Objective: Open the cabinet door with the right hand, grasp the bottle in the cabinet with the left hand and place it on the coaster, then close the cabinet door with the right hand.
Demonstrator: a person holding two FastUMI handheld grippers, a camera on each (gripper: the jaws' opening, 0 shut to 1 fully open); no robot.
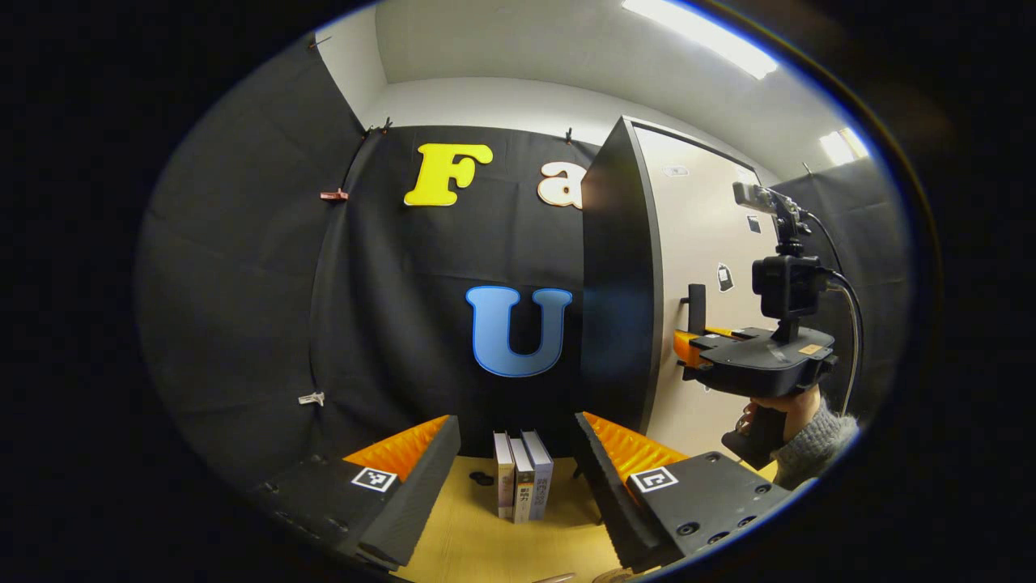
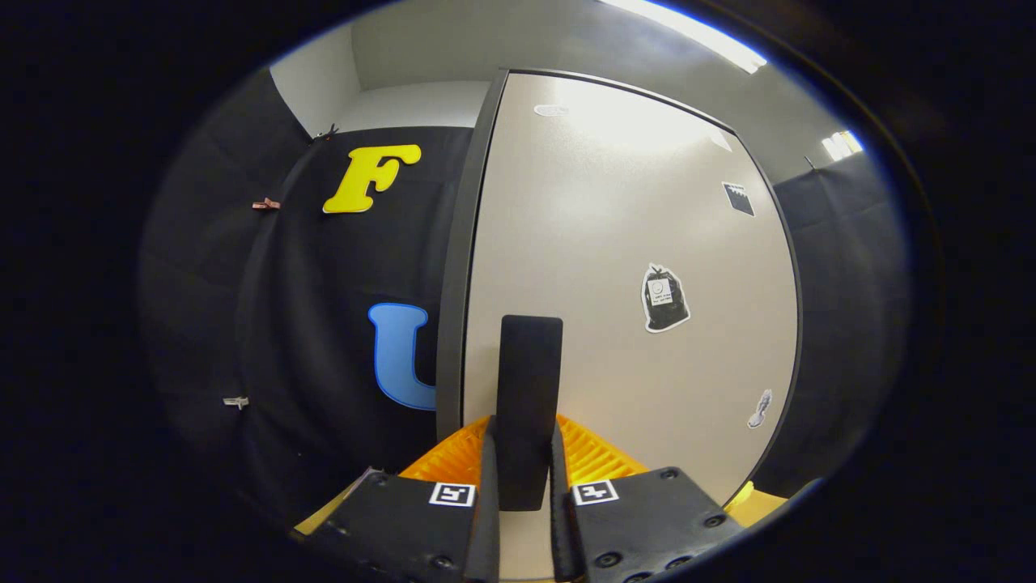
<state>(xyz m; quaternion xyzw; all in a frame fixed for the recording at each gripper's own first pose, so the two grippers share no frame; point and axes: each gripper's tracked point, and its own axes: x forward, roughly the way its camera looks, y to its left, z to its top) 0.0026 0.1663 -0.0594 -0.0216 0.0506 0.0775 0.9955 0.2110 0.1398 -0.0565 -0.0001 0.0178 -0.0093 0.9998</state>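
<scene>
The cabinet (image 1: 619,283) stands to the right, black at the side, with a beige door (image 2: 615,243) that looks flush with its frame. A black vertical handle (image 2: 528,364) sits near the door's left edge. My right gripper (image 2: 524,437) is shut on this handle, one finger on each side. In the left gripper view, a hand holds the right gripper (image 1: 686,344) at the handle (image 1: 696,308). My left gripper (image 1: 515,423) hangs open over the wooden table (image 1: 477,542), with nothing between its fingers. What is inside the cabinet is hidden.
Three books (image 1: 522,486) stand upright on the table straight ahead of the left gripper, with a small dark object (image 1: 481,478) beside them. Black cloth walls close the back and left. Stickers (image 2: 665,298) dot the door.
</scene>
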